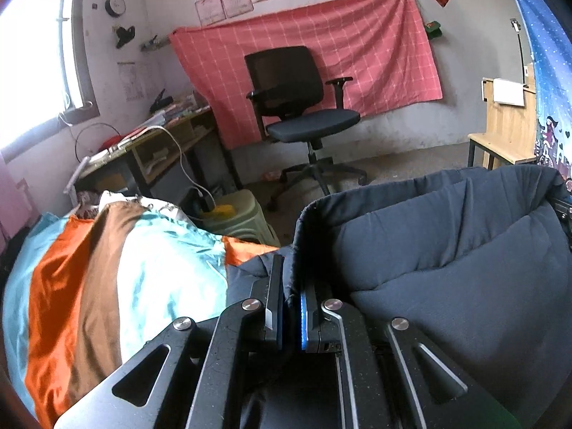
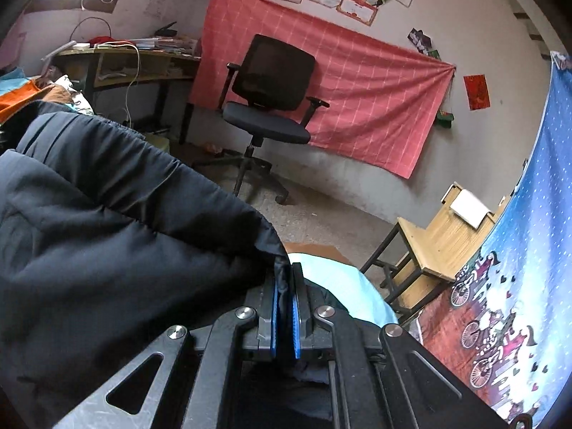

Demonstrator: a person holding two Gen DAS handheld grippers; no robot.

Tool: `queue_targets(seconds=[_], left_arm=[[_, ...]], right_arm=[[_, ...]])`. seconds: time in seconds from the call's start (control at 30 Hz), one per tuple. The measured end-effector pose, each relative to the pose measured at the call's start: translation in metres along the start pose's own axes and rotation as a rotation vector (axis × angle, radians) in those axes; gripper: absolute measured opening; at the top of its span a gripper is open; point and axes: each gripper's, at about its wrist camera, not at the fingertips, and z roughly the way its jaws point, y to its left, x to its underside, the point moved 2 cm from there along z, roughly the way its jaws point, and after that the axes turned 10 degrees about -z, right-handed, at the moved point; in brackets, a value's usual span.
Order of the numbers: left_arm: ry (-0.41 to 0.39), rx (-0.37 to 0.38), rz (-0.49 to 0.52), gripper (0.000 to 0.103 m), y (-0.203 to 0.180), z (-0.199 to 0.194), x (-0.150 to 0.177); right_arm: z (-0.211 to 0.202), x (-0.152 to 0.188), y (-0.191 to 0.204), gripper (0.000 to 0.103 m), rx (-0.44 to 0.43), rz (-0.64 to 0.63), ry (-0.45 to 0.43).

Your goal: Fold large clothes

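Clearly both tongs are closed on the edge of the same dark padded jacket, one at each end, so the garment hangs between them as a wide sagging fold. The left tongs pinch a thin hem between the two pads, and the jacket spreads away to their right. The right tongs bite a bunched corner, and here the cloth spreads to their left. I judge this two-point hold keeps the big, heavy piece stretched, so that one half can be laid over the other. Under the jacket lies the bed, covered by a striped cover in orange, brown and pale blue. An office chair stands well apart on the floor.
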Motion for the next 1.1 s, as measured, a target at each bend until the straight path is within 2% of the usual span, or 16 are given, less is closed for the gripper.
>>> queue_targets(seconds=[0.43,0.53,0.6,0.63,0.67,0.7,0.73,0.77,0.8,0.87,1.0,1.1], left_arm=[[0.071,0.028,-0.029,0.006,0.003,0.029,0.002],[0.078,0.035,-0.048,0.009,0.006,0.027,0.0],[0.083,0.037,-0.068,0.012,0.006,0.024,-0.002],[0.084,0.042,-0.089,0.019,0.01,0.023,-0.004],[0.076,0.047,-0.117,0.031,0.014,0.018,-0.007],[0.06,0.049,-0.141,0.041,0.018,0.012,-0.009],[0.032,0.057,-0.161,0.061,0.022,0.005,-0.011],[0.004,0.064,-0.173,0.073,0.023,-0.004,-0.014],[-0.041,0.082,-0.186,0.076,0.026,-0.016,-0.015],[-0.069,0.123,-0.183,0.077,0.027,-0.031,-0.015],[-0.053,0.209,-0.141,0.077,0.019,-0.052,0.001],[0.005,0.271,-0.048,0.077,-0.001,-0.056,0.028]], right_arm=[[0.022,0.007,-0.001,0.01,-0.054,0.05,0.021],[0.02,0.006,-0.006,0.017,-0.07,0.066,0.011],[0.018,0.005,-0.008,0.031,-0.081,0.074,-0.001],[0.015,0.005,-0.009,0.034,-0.084,0.079,-0.007],[0.011,0.004,-0.013,0.044,-0.09,0.091,-0.02],[0.008,0.005,-0.016,0.059,-0.098,0.103,-0.031],[0.003,0.005,-0.019,0.066,-0.107,0.12,-0.046],[-0.004,0.007,-0.026,0.075,-0.123,0.148,-0.067],[-0.008,0.008,-0.029,0.078,-0.139,0.165,-0.077],[-0.018,0.013,-0.038,0.079,-0.195,0.204,-0.09],[-0.034,0.023,-0.046,0.081,-0.319,0.243,-0.115],[-0.033,0.03,-0.036,0.081,-0.434,0.238,-0.088]])
